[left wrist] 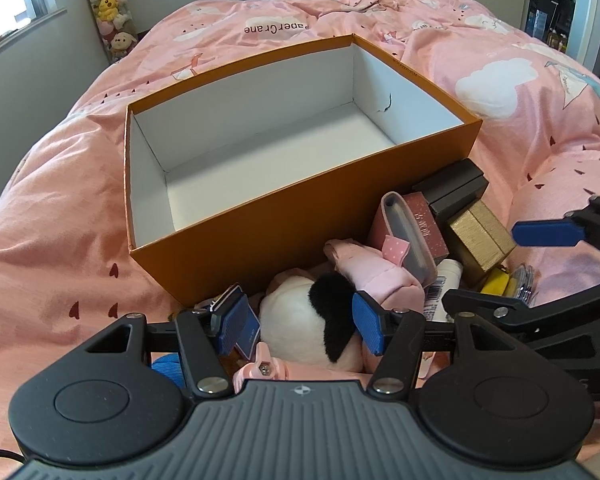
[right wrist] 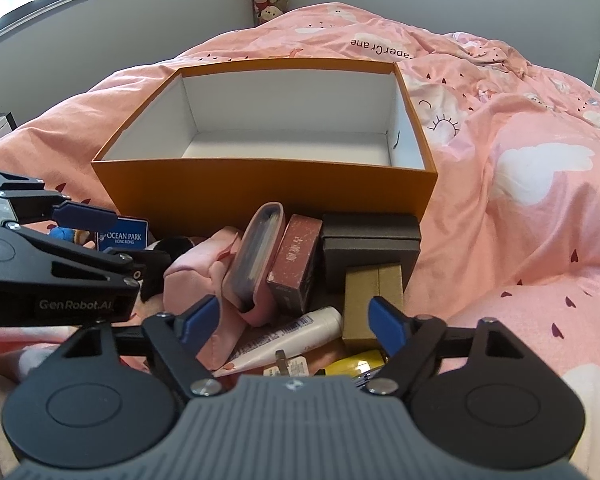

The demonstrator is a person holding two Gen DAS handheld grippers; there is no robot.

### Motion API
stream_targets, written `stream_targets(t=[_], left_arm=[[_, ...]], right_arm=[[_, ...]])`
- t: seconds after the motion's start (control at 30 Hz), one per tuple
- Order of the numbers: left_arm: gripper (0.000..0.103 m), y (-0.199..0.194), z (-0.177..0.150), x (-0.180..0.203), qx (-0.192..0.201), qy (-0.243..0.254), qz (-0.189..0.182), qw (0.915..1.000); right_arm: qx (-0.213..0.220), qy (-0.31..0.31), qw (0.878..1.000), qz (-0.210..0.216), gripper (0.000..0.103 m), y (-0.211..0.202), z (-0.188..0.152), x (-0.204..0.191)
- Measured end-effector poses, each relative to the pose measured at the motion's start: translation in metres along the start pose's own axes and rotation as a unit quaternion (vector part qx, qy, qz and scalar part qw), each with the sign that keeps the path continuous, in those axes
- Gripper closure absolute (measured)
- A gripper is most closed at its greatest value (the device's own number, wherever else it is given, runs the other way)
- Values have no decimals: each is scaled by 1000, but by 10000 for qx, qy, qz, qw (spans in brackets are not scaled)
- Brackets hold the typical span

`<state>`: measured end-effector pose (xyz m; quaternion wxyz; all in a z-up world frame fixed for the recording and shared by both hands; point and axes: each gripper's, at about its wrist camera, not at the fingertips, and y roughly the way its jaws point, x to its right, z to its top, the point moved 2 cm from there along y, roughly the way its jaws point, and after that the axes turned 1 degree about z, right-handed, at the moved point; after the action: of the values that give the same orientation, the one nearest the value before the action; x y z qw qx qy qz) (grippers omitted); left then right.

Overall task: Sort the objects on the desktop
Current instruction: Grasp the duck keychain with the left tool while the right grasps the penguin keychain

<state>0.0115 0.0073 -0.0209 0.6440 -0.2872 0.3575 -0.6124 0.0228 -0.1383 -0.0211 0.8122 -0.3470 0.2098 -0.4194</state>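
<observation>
Plush toy (left wrist: 300, 332) between open left hand-held gripper (left wrist: 300, 322) fingers.

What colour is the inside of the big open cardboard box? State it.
White inside the orange open cardboard box, with a small dark mark on one end wall; clearest in the right wrist view.

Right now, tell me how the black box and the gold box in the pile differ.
The black box is dark, smooth and the larger of the two; the gold box is smaller, with a textured metallic finish. The black box sits right against the orange box; the gold box lies nearer the right gripper, leaning against the black one. Both are closed, lidded gift-style boxes on the pink duvet.
</observation>
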Motion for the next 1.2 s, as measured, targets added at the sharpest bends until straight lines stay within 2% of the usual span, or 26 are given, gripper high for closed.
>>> stream_targets(t=[0.17,0.23,0.33,0.43,0.5,0.57,0.77,0.9,1.2], left_arm=[[45,-2,2,-3,-4,-100,-207,9997],[46,-4,4,-6,5,-185,-376,9991],[50,-8,7,-9,8,-261,-613,9978],[62,-11,10,-11,-26,-289,-813,9963],[65,-11,12,-17,-127,-333,-931,9950],[65,-10,14,-24,-245,-376,-970,9943],[65,-9,17,-45,-579,-573,-1071,9909],[65,-4,15,-55,-764,-702,-1153,9879],[65,-10,20,-91,-666,-1037,-929,9880]], right_arm=[[-40,-2,9999,125,36,1,0,-1],[-36,-10,9998,207,37,1,0,-2],[-42,-61,9995,307,47,1,1,-5],[-112,-97,9990,424,57,4,3,-6],[-155,-79,9985,519,65,4,4,-6],[-184,-13,9973,715,68,4,7,-6],[-284,18,9918,1242,67,5,17,-16],[-393,-79,9913,1252,67,12,20,-26],[-283,-441,9893,1359,65,15,36,-35]])
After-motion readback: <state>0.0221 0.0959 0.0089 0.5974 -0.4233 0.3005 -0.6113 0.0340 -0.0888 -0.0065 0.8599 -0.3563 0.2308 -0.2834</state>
